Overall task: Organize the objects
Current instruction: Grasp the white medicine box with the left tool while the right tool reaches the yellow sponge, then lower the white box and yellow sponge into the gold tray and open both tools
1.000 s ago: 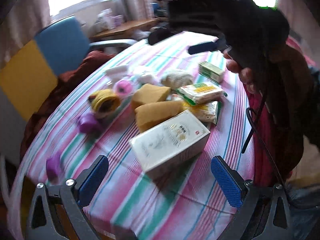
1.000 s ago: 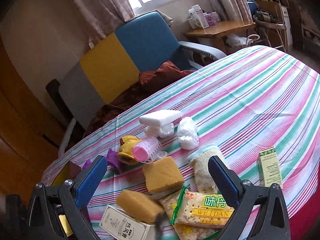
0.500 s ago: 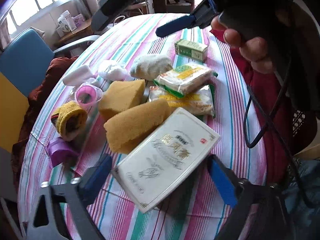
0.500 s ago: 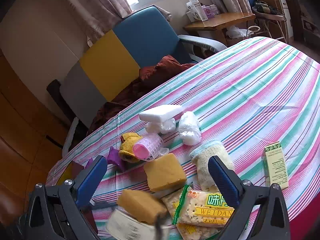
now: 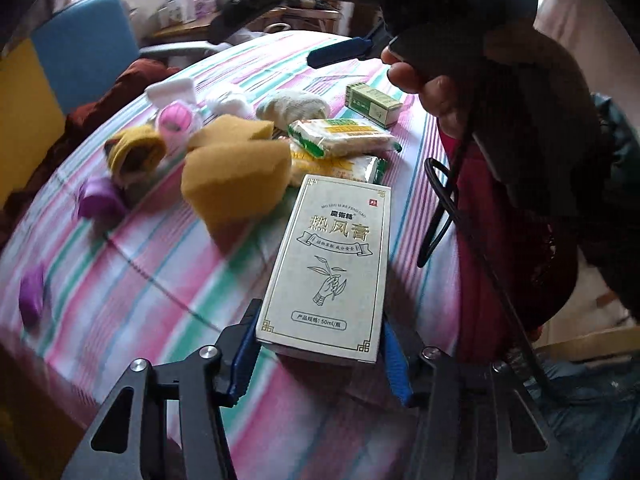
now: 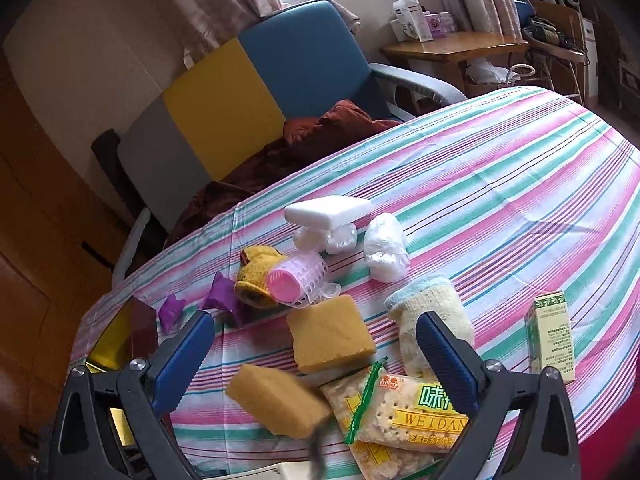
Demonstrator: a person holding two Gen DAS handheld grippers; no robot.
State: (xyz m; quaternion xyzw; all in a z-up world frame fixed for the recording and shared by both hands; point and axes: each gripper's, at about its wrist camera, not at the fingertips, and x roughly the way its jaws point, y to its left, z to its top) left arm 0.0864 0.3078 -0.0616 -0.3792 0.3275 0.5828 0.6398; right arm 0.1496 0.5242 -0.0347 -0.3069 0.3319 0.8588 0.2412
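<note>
Left tongs (image 5: 320, 354) clamped round box (image 5: 332, 264)

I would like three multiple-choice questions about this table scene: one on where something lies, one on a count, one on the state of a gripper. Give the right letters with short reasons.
1. Where is the pink hair roller?
A. against the yellow sock
B. on the green box
C. on the chair

2. How many yellow sponges lie on the striped tablecloth?
A. one
B. two
C. four

3. What is the left gripper doing?
A. hanging open over nothing
B. closing around the white carton
C. holding a sponge

Answers:
1 A: the roller touches the sock.
2 B: one sponge lies flat, another sits nearer.
3 B: its blue jaws flank the carton's near end.
</note>
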